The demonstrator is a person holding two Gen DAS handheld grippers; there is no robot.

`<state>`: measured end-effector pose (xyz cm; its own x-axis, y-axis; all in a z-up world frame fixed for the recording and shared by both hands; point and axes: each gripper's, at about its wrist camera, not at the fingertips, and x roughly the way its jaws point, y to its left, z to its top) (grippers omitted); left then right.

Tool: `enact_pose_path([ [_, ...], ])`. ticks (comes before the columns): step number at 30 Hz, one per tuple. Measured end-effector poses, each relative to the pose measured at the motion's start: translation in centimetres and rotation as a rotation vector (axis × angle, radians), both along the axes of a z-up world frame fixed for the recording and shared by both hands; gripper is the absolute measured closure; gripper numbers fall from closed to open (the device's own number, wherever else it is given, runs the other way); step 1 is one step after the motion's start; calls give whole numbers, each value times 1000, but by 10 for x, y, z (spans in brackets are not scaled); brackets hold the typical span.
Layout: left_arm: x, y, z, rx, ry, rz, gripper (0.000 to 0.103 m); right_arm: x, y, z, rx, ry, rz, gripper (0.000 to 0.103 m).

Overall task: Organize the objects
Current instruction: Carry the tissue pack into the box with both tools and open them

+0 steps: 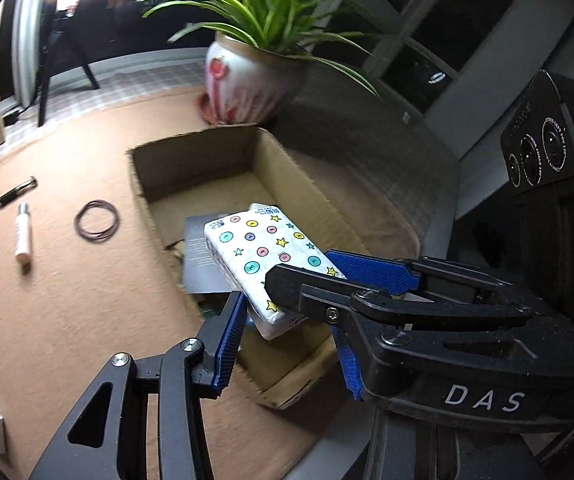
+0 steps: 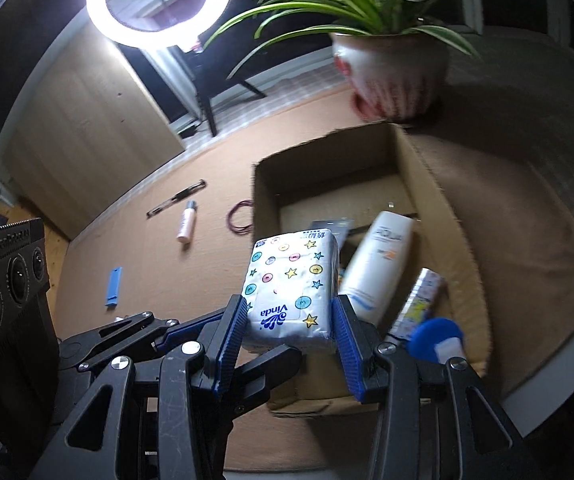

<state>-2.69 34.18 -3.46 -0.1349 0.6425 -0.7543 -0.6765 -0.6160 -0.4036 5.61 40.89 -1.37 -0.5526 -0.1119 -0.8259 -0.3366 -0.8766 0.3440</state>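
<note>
While the Vinda tissue pack hangs over the near end of the cardboard box, it sits clamped between the blue pads of the right hand-held gripper, and the grip takes only its lower end, so most of the soft pack sticks out unsupported. That is the first worry: a squashy wrapper can slide out of the pads and land on the box's near wall instead of inside. The left hand-held gripper is right alongside the box's near end too, jaws part-way apart; in the left wrist view its pads flank the pack's corner, but I can't tell if they actually press on it. Two tools that close could knock each other and twist the pack loose. Inside the box, a white lotion bottle and a patterned tube already fill the right side, so a drop there may leave the pack perched on top. Left of the box, the hair ties, the small white tube and the pen wait on the tan counter, not yet packed.
</note>
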Motion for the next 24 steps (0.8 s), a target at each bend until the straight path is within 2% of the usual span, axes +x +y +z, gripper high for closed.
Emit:
enact_pose_path([
  [6, 3, 13, -5, -17, 7, -22, 56, 7, 7, -2, 12, 1, -17, 62],
  [7, 4, 14, -5, -33, 21, -14, 50, 7, 7, 0, 31, 7, -20, 59],
  [8, 4, 14, -5, -49, 33, 0, 42, 7, 7, 1, 55, 8, -28, 48],
  [9, 3, 12, -5, -61, 43, 19, 23, 7, 8, 3, 77, 9, -39, 42],
  [10, 2, 9, -4, -58, 47, 29, 18, 8, 10, 4, 91, 18, -54, 34],
  [16, -2, -4, -5, -68, 44, 50, 18, 7, 12, 8, 118, 32, -77, 32],
  [24, -13, -29, -4, -68, 30, 109, 18, -2, -3, 7, 123, 39, -38, 32],
])
